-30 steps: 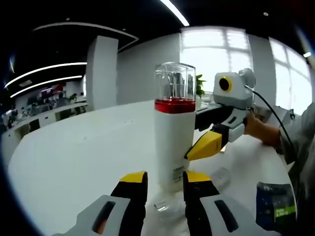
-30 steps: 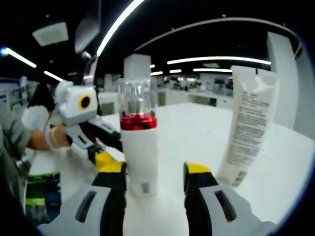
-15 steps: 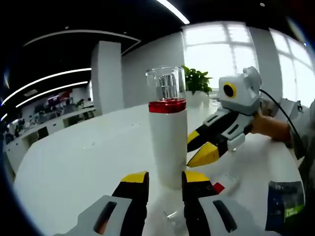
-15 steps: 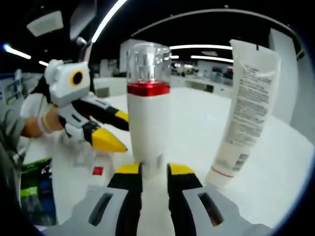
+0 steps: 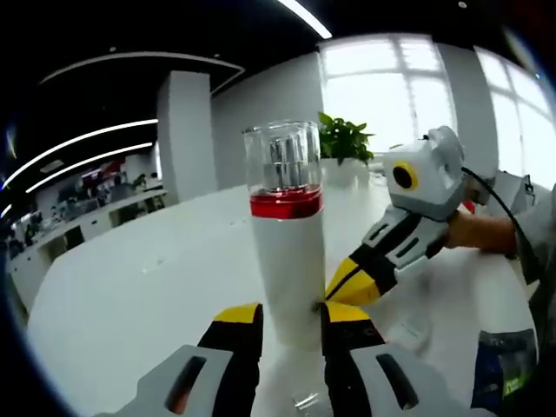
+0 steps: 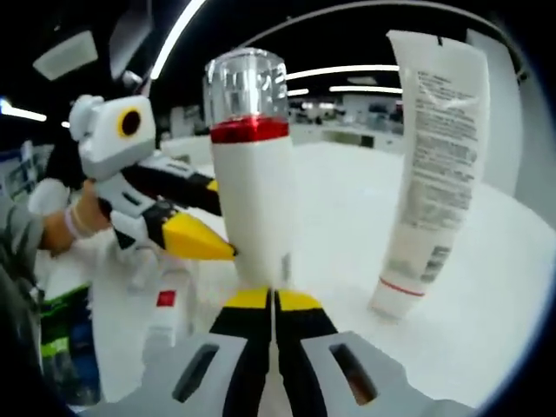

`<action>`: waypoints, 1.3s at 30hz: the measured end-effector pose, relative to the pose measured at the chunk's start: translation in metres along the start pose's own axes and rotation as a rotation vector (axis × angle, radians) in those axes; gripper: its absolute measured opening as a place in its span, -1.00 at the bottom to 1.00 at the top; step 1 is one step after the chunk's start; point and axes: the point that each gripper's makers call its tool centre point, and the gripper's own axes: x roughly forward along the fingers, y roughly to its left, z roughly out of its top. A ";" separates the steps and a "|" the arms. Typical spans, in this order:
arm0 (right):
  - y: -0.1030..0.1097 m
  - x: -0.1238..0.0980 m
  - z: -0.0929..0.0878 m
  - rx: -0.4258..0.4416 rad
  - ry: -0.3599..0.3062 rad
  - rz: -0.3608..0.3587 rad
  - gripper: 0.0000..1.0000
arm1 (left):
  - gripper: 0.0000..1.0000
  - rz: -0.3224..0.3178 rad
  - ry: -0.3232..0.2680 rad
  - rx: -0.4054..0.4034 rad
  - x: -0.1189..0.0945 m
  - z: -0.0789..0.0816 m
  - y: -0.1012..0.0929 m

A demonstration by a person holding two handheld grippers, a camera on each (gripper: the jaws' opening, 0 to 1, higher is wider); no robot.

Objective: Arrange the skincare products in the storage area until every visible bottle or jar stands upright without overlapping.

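Observation:
A white bottle (image 5: 287,252) with a red band and a clear cap stands upright on the white table (image 5: 130,295). My left gripper (image 5: 291,317) is shut on its lower body, one jaw on each side. In the right gripper view the same bottle (image 6: 256,200) rises just past my right gripper (image 6: 275,300), whose jaws are shut together with nothing between them. The left gripper (image 6: 217,221) comes in from the left there and flanks the bottle. The right gripper (image 5: 334,291) points its closed yellow tips at the bottle's side. A white tube (image 6: 430,174) stands upright on its cap to the right.
A small white item with a red label (image 6: 165,300) lies on the table by the bottle. A dark blue and green packet (image 5: 499,365) lies at the table's edge. A person's hand (image 5: 473,234) holds the right gripper. A potted plant (image 5: 343,139) stands far back.
My right gripper's jaws have closed from wide open to fully shut and come closer to the bottle's base. The left gripper kept the bottle between its jaws while both views shifted.

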 end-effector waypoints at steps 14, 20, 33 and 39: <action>0.003 -0.003 0.001 -0.014 -0.006 0.004 -1.00 | -0.47 0.023 0.048 0.043 0.000 -0.006 0.014; 0.004 -0.004 0.001 -0.021 -0.006 0.000 -1.00 | -0.52 0.024 0.054 0.026 0.001 -0.008 0.016; 0.003 -0.005 -0.003 -0.037 0.014 0.000 -1.00 | -0.56 0.029 0.064 0.029 0.015 -0.005 0.017; 0.002 -0.006 -0.002 -0.039 0.010 -0.002 -1.00 | -0.56 0.021 0.056 0.013 0.023 -0.003 0.023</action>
